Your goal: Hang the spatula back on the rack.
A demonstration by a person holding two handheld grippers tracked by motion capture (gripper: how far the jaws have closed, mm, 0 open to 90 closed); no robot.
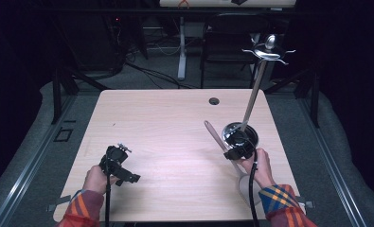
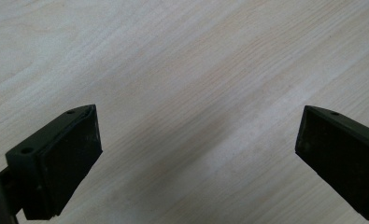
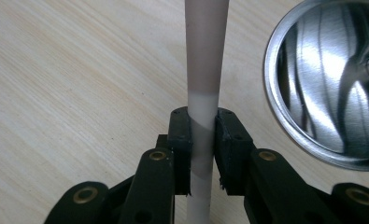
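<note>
my right gripper clamps the spatula handle, the metal cup at its 2 o'clock. my left gripper hangs open above the table.

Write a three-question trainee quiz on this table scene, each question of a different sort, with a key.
1. True or false: the right gripper is shut on the spatula handle.
2. The left gripper is: A) clamped on a spoon, B) open over the bare table, C) inside the cup.
3. What stands in the metal cup?

Key: 1 true. 2 B. 3 A long-handled utensil, leaning out over the rim.
</note>
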